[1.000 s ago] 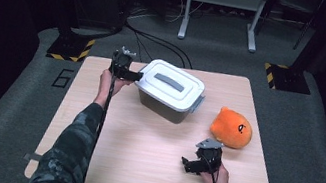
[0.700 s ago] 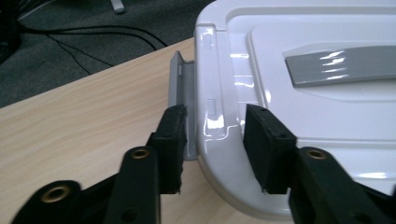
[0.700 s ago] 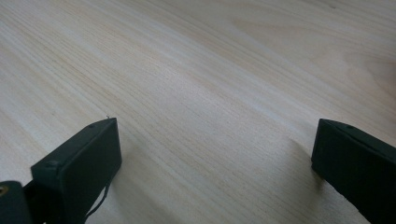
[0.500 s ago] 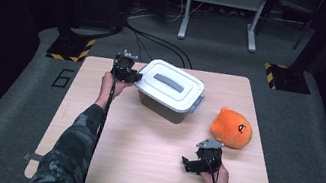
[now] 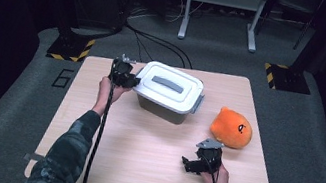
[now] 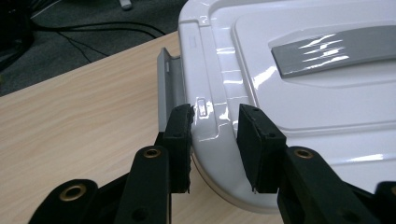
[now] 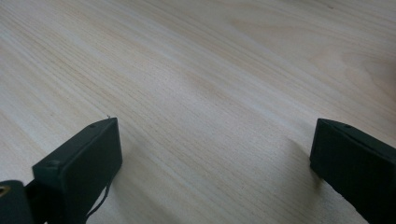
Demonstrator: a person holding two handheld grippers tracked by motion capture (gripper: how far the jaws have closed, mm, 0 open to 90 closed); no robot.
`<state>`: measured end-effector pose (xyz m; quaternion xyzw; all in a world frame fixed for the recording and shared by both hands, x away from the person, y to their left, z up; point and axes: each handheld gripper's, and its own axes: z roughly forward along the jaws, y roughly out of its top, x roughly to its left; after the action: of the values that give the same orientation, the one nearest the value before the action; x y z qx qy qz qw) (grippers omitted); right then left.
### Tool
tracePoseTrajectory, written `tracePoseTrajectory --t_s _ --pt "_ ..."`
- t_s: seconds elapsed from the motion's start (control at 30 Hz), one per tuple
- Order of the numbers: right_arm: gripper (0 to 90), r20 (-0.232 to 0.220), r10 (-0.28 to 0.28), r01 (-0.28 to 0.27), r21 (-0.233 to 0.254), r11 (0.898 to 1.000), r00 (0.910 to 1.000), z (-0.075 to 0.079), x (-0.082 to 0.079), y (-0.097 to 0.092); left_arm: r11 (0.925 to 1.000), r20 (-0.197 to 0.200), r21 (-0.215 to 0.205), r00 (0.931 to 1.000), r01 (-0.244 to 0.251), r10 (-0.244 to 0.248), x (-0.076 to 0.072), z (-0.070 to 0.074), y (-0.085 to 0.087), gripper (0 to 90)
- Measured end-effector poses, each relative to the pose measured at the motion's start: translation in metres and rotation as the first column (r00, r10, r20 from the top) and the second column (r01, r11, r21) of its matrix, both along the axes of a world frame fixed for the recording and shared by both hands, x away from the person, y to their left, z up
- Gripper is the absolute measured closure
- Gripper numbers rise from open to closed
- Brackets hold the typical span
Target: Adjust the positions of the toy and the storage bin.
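A white lidded storage box [image 5: 169, 92] with a grey handle stands at the middle back of the wooden table [image 5: 140, 153]. My left gripper [image 5: 128, 79] is at the box's left end. In the left gripper view my left gripper [image 6: 215, 135] is shut on the white lid's rim [image 6: 212, 116], right beside the grey side latch [image 6: 166, 79]. My right gripper [image 5: 189, 164] rests near the table's front right. Its jaws stand wide open in the right gripper view, where my right gripper [image 7: 215, 158] has only bare wood between them.
An orange plush toy [image 5: 231, 128] lies on the table to the right of the box, just beyond my right hand. Cables and a metal stand's legs [image 5: 221, 10] sit on the floor past the far edge.
My left gripper has shifted a little toward the box's left end and its jaws have closed on the lid's rim. My right gripper has stayed put.
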<state>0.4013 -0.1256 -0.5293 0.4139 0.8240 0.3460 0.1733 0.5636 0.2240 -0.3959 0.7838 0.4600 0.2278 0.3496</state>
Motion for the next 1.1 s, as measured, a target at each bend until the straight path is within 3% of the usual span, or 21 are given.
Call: tracePoseTrajectory --t_s 0.23,0.3,0.43,0.57,0.67,0.73,0.77,0.83,0.93,0.97,1.03,1.1 --pt "1.6 0.000 0.000 0.000 0.000 1.000 1.0000 0.000 0.000 0.000 0.9998 0.012 0.017 0.9999 0.004 -0.004 -0.020 0.002 -0.001 66.3" --pt "1.6 0.001 0.000 0.000 0.000 1.000 1.0000 0.000 0.000 0.000 0.9996 0.003 -0.013 0.9997 0.024 -0.024 -0.026 0.003 0.000 75.9" --pt "1.6 0.000 0.000 0.000 0.000 1.000 1.0000 0.000 0.000 0.000 0.9995 0.032 0.016 0.9991 0.029 -0.030 -0.032 0.001 -0.004 75.0" --pt "1.7 0.001 -0.001 0.001 -0.001 1.000 1.0000 0.000 0.000 0.000 0.9994 0.035 0.028 0.9991 0.022 -0.023 -0.029 0.001 -0.003 69.1" --pt "1.7 0.001 -0.001 0.001 -0.001 1.000 1.0000 0.000 0.000 0.000 0.9995 0.035 0.019 0.9991 0.025 -0.026 -0.021 -0.001 0.000 52.8" --pt "1.9 0.001 0.000 0.000 0.001 1.000 1.0000 0.000 0.000 0.000 0.9998 0.047 0.016 0.9988 -0.011 0.010 -0.011 -0.003 0.004 44.1" --pt "2.1 0.002 0.001 -0.001 -0.001 1.000 1.0000 0.000 0.000 0.000 1.0000 0.034 -0.002 0.9994 -0.001 0.001 -0.006 -0.004 0.008 43.1" --pt "2.2 0.002 0.002 -0.002 -0.001 1.000 1.0000 0.000 0.000 0.000 0.9966 0.004 -0.082 1.0000 0.002 -0.002 0.002 -0.007 0.015 41.2" --pt "2.2 0.003 0.002 -0.002 -0.001 1.000 1.0000 0.000 0.000 0.000 0.9886 -0.014 -0.151 0.9999 -0.002 0.000 0.000 -0.010 0.019 43.9" --pt "2.2 0.003 0.002 -0.002 -0.001 1.000 1.0000 0.000 0.000 0.000 0.9863 -0.025 -0.165 0.9997 -0.008 0.004 -0.003 -0.009 0.017 49.8" --pt "2.3 0.002 0.000 0.000 0.001 1.000 1.0000 0.000 0.000 0.000 0.9889 -0.022 -0.149 0.9997 0.008 -0.011 -0.007 -0.007 0.014 59.0" --pt "2.4 0.003 0.001 -0.001 -0.001 1.000 1.0000 0.000 0.000 0.000 0.9954 -0.019 -0.095 0.9997 0.013 -0.015 -0.011 -0.004 0.011 62.6"
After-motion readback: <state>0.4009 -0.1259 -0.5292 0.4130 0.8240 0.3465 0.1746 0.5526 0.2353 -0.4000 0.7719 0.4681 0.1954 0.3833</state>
